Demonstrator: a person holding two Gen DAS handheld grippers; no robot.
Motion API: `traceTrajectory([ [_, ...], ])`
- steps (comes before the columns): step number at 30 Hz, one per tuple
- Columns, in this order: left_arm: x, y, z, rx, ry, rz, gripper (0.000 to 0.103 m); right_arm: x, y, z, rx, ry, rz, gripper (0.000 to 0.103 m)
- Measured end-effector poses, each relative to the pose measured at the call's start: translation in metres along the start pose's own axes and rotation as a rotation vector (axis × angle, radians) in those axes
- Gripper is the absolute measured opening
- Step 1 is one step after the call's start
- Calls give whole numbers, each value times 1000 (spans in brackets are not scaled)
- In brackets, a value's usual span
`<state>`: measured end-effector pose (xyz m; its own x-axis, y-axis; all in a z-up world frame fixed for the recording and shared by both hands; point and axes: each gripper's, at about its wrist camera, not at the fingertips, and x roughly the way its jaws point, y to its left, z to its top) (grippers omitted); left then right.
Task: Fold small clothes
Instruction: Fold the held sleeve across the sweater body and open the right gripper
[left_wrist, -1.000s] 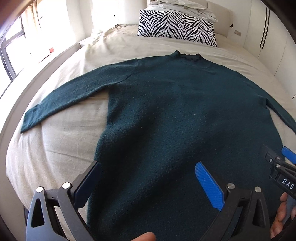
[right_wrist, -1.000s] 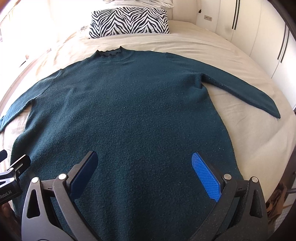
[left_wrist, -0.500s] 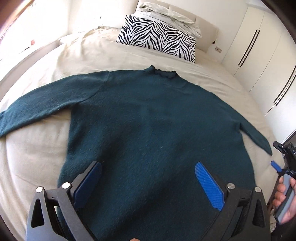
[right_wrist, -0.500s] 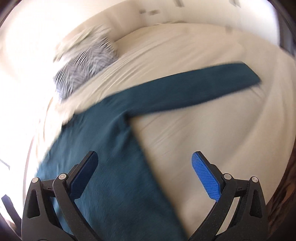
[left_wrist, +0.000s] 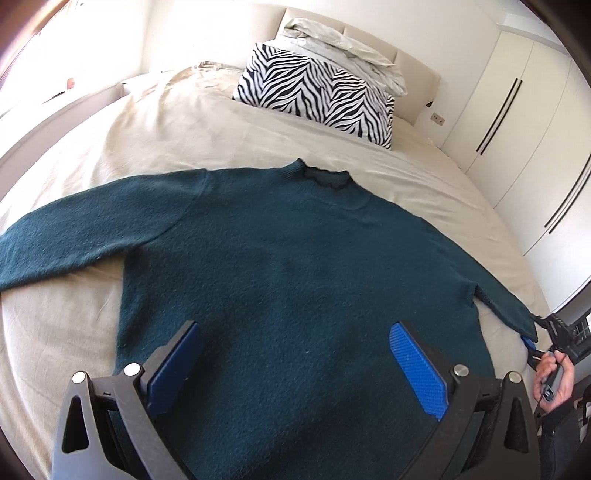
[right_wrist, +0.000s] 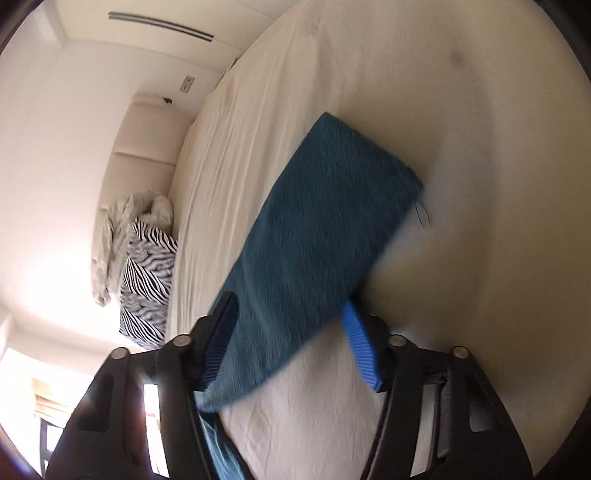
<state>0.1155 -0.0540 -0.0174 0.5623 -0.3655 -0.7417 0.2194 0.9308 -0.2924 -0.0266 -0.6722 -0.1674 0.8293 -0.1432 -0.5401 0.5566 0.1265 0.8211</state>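
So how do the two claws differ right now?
The left claw hovers wide open above the sweater's body, with nothing between its pads. The right claw is rolled onto its side at the sleeve end and is closing around it. Both have blue pads on black frames.

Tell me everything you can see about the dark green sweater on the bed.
The sweater is a dark teal, fuzzy knit with long sleeves and a small ruffled collar. It lies flat on the beige bedsheet, collar toward the zebra pillow, both sleeves spread outward. The right gripper straddles one sleeve near its cuff, jaws closing with the fabric between them. The left gripper hovers open above the hem.
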Motion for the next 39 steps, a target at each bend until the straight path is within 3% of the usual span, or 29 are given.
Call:
traceTrajectory([
  [2, 2, -3, 3, 5, -6, -21, 102, 13, -2, 17, -6, -10, -22, 26],
  [5, 12, -7, 7, 3, 14, -72, 93, 24, 8, 33, -73, -14, -60, 10],
  [8, 23, -10, 12, -7, 38, -117, 89, 25, 50, 30, -201, -32, -81, 8],
  [11, 31, -10, 17, -28, 52, -153, 89, 30, 112, 3, -395, -18, -92, 8],
  [15, 36, -4, 21, -74, 55, -201, 89, 51, 208, -80, -751, 23, -103, 8],
  [18, 37, 7, 22, -119, 50, -237, 89, 74, 266, -170, -1015, 78, -96, 8],
  [22, 39, 30, 18, -184, 60, -275, 89, 116, 305, -309, -1413, 156, -167, 8],
  [24, 41, 41, 16, -211, 66, -278, 89, 141, 306, -375, -1618, 183, -235, 8],
  [27, 42, 60, 14, -260, 72, -288, 89, 156, 281, -438, -1885, 125, -357, 8],
  [29, 42, 70, 12, -293, 77, -305, 89, 155, 259, -460, -1968, 70, -411, 9],
  [31, 46, 74, 11, -322, 89, -330, 89, 149, 249, -463, -1966, 39, -395, 10],
  [33, 51, 71, 11, -342, 104, -362, 89, 142, 244, -455, -1933, 45, -357, 14],
  [36, 62, 58, 12, -355, 148, -406, 89, 127, 232, -457, -1952, 25, -329, 35],
  [37, 66, 51, 14, -354, 166, -424, 90, 118, 229, -458, -1945, 35, -296, 59],
  [38, 71, 44, 15, -350, 184, -444, 90, 103, 225, -459, -1910, 59, -240, 74],
  [39, 76, 37, 17, -346, 199, -455, 92, 97, 223, -456, -1848, 92, -184, 76],
])
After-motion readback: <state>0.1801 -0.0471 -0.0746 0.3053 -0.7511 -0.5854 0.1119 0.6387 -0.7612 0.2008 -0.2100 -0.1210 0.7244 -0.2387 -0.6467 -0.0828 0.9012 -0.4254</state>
